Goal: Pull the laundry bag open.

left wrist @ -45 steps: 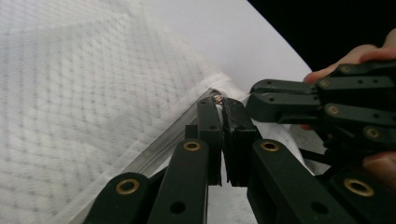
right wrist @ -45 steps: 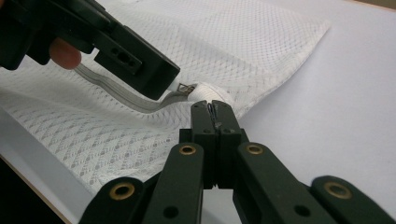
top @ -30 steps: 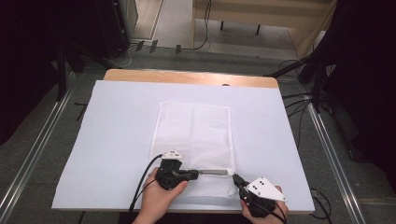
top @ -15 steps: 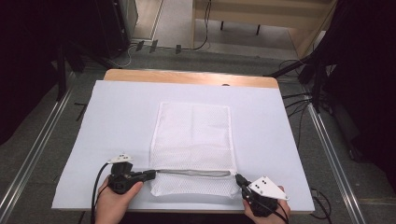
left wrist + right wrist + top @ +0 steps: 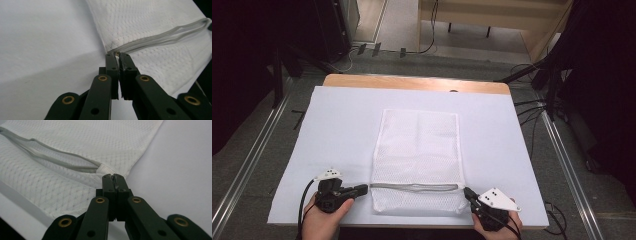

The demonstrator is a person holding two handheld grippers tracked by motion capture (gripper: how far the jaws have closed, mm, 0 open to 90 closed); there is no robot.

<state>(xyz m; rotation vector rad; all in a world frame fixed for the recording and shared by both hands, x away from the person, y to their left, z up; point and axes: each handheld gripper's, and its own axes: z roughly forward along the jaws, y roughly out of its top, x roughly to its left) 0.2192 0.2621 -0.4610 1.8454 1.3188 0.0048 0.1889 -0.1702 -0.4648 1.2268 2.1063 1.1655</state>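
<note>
A white mesh bag [image 5: 419, 150] lies flat in the middle of the white-covered table. A grey zipper [image 5: 414, 187] runs across it near its front end. My left gripper [image 5: 366, 188] is at the zipper's left end, shut on the small zipper pull at the bag's left edge [image 5: 117, 53]. In the left gripper view the zipper [image 5: 162, 35] gapes open as two grey lines. My right gripper [image 5: 466, 191] is at the zipper's right end. It is shut on the mesh fabric [image 5: 113, 176] just past where the zipper [image 5: 62, 161] ends.
A white sheet [image 5: 337, 130] covers the wooden table [image 5: 412, 82], with bare room left, right and behind the bag. Both hands rest at the table's front edge. Metal rails [image 5: 257, 150] and cables [image 5: 532, 107] lie on the floor around the table.
My left gripper has slid left along the zipper, from near the bag's middle to its left edge, and the zipper line now spans the whole bag. The right gripper has stayed put.
</note>
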